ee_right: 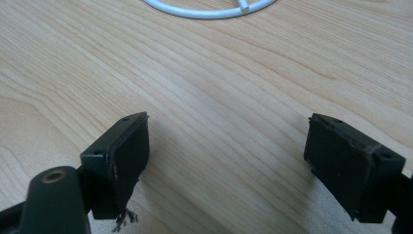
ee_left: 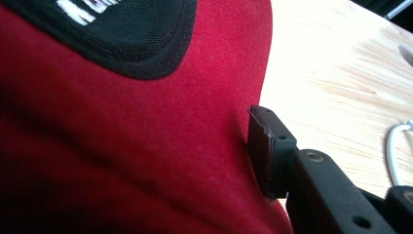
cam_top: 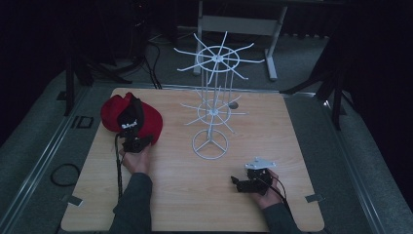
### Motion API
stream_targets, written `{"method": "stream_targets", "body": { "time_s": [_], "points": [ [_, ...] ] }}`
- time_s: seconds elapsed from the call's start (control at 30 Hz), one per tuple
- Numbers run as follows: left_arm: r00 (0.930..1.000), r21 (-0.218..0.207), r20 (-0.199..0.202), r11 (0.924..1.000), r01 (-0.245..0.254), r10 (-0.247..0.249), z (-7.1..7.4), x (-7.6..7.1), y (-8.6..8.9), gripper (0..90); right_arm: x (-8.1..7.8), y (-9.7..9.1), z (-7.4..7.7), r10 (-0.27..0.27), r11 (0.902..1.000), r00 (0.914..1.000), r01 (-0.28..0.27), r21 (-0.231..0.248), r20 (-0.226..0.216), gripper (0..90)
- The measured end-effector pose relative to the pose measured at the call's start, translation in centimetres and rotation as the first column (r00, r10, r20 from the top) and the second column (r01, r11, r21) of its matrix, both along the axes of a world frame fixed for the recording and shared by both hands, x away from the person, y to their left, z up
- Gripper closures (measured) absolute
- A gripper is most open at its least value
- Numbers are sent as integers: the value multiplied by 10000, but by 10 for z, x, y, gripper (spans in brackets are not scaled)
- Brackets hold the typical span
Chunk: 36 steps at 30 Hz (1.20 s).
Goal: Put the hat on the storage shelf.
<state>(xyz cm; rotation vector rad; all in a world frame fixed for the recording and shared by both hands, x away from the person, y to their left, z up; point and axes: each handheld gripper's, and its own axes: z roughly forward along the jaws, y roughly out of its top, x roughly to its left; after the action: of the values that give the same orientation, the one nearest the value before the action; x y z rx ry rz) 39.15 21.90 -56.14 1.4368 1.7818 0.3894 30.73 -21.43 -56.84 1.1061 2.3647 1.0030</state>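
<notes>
A: In the left gripper view, one black pad (ee_left: 265,151) is pressing into the red cloth of the cap (ee_left: 126,146); the other pad is hidden behind the fabric. So the left gripper (cam_top: 138,143) is pinching the cap's near edge, as far as I can judge.

B: And the right gripper (ee_right: 226,156)?

A: Its jaws are standing wide apart over bare wood, holding nothing, with the white ring foot of the rack (ee_right: 209,9) lying just ahead.

B: Where is the cap sitting?

A: It is lying on the far left of the table (cam_top: 292,146), well apart from the white wire rack (cam_top: 214,97) at the middle.

B: What is making this grip go well?

A: I think it is taking a full fold of cloth deep between the pads, not just the rim, then lifting gently so the cap is not slipping or dragging.
</notes>
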Motion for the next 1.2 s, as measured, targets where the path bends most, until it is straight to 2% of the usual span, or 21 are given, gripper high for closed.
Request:
{"method": "stream_targets", "body": {
  "time_s": [0.07, 0.27, 0.47, 0.57, 0.7, 0.8, 0.93, 1.0, 1.13, 1.2],
  "points": [
    [10000, 57, 41, 10000, 76, -76, 0, -1, 1, 688, 0, 0, 0, -3, 10000, 10000, 3, 4, -6, 166],
    [9996, 691, 2, 9972, 288, -289, 5, -4, 5, 688, 0, 0, 0, -2, 10000, 10000, 2, 1, -3, 166],
    [9959, 305, -277, 9957, 872, -864, 6, -4, 12, 683, 0, 0, 0, 0, 10000, 10000, 0, -1, -1, 166],
    [9897, -162, -474, 9907, 1348, -1354, 6, -2, 16, 681, 0, 0, 0, 1, 10000, 10000, -1, 0, 0, 166],
    [9850, -534, -688, 9865, 1546, -1581, 4, 0, 20, 660, 0, 0, 0, 1, 10000, 10000, -1, -5, 2, 166],
    [9869, -613, -707, 9882, 1405, -1447, 3, 0, 20, 624, 0, 0, 0, -3, 10000, 10000, 3, -1, 0, 166],
    [9918, -131, -770, 9948, 1009, -1016, 3, -3, 13, 570, 0, 0, 0, -1, 10000, 10000, 1, -1, -1, 166],
    [9943, -88, -735, 9970, 767, -772, 2, -6, 9, 562, 0, 0, 0, -5, 10000, 10000, 5, -1, -8, 166],
    [9986, -174, -481, 9997, 197, -205, -1, -15, -1, 541, 0, 0, 0, 9, 10000, 10000, -9, 3, 14, 166],
    [9994, -177, -351, 9998, -57, 50, -2, -17, -4, 566, 0, 0, 0, 11, 10000, 10000, -11, 1, 18, 166]
  ]
}}
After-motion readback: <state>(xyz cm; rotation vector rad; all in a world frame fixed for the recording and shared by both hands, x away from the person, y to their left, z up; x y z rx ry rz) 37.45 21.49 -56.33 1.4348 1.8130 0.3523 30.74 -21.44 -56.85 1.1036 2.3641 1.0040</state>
